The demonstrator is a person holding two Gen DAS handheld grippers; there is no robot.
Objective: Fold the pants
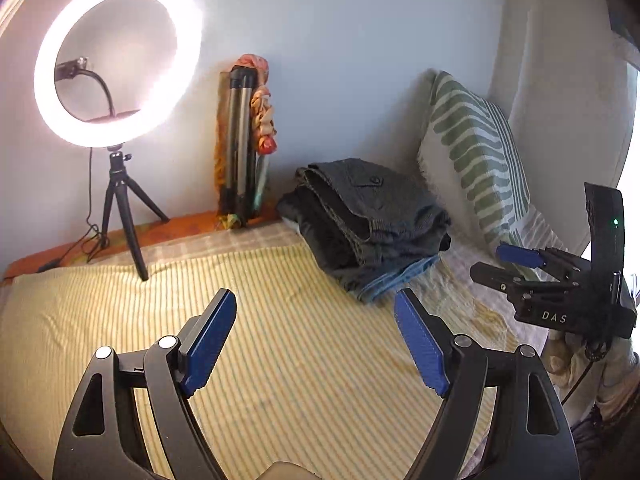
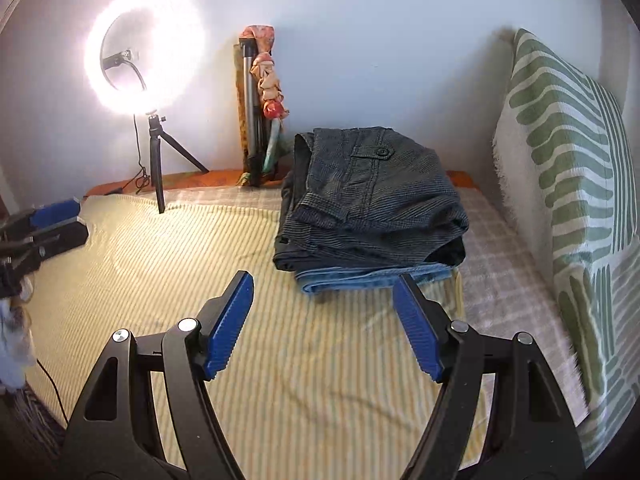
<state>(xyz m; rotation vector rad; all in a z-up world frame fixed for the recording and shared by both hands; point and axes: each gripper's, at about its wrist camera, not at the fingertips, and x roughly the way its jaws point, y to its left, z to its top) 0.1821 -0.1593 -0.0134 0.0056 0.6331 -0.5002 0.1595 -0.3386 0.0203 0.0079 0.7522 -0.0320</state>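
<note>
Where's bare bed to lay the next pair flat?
Free: the yellow striped sheet between the ring light tripod on the left and the stack of folded pants, running forward under both open grippers. Crowded: the far right corner, where the stack sits near the green patterned pillow, leaving only a narrow checked strip.

The folded pants (image 2: 372,208) lay stacked, so how many pairs lay beneath the top grey one could not be told; only a denim edge (image 2: 376,278) and a dark layer showed below. The ring light (image 1: 116,60) was blown out, and the clip (image 1: 72,68) inside it was too small to identify. The right tool (image 1: 516,262) was cut off by the left wrist view's edge, its holder hidden. The left tool (image 2: 60,218) was likewise cropped in the right wrist view. The wrapped bundle (image 2: 262,108) against the wall stayed unclear.
</note>
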